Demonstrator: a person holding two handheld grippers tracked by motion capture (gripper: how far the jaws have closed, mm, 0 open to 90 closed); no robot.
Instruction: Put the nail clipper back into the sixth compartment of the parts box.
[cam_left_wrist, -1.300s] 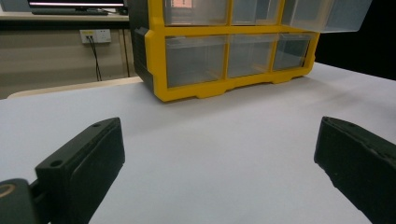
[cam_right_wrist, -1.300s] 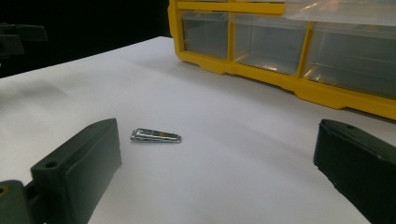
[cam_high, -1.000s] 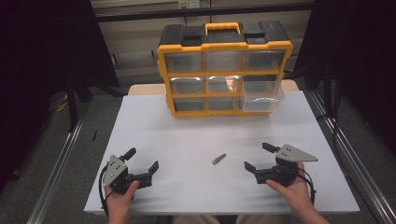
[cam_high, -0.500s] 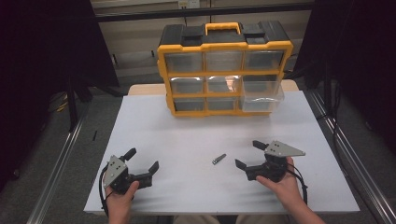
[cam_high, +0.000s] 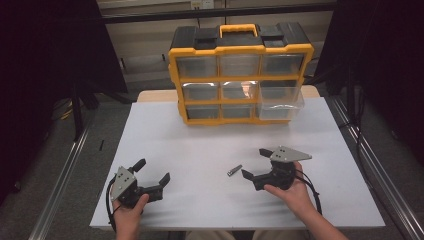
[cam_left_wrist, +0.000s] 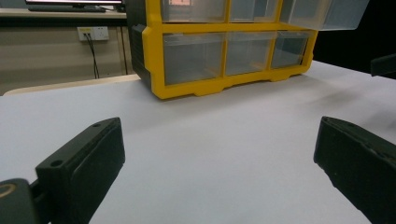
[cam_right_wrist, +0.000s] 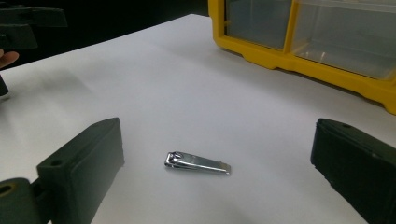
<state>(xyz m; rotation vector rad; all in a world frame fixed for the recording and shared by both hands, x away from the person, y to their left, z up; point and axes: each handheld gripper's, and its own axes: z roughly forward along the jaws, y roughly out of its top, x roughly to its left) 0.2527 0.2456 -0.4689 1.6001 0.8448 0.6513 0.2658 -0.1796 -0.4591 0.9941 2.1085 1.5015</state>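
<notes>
On a white surface seen from the high view, a yellow-and-black drawer organizer stands at the far edge, its middle-right drawer pulled out, apparently ready to receive something. A small metal nail clipper lies alone near the centre. The right hand-held gripper sits just beside it, jaws spread wide and aimed at the clipper, which suggests a pick-up is being lined up. The left hand-held gripper rests well apart at the near left, jaws also spread, holding nothing.

Along the left gripper view, both black jaws frame bare surface, with the organizer ahead; this gripper seems parked out of the way.

Along the right gripper view, the nail clipper lies flat between the parted jaws but clear of both, its length running across the gap, so a squeeze would likely catch it end to end.
</notes>
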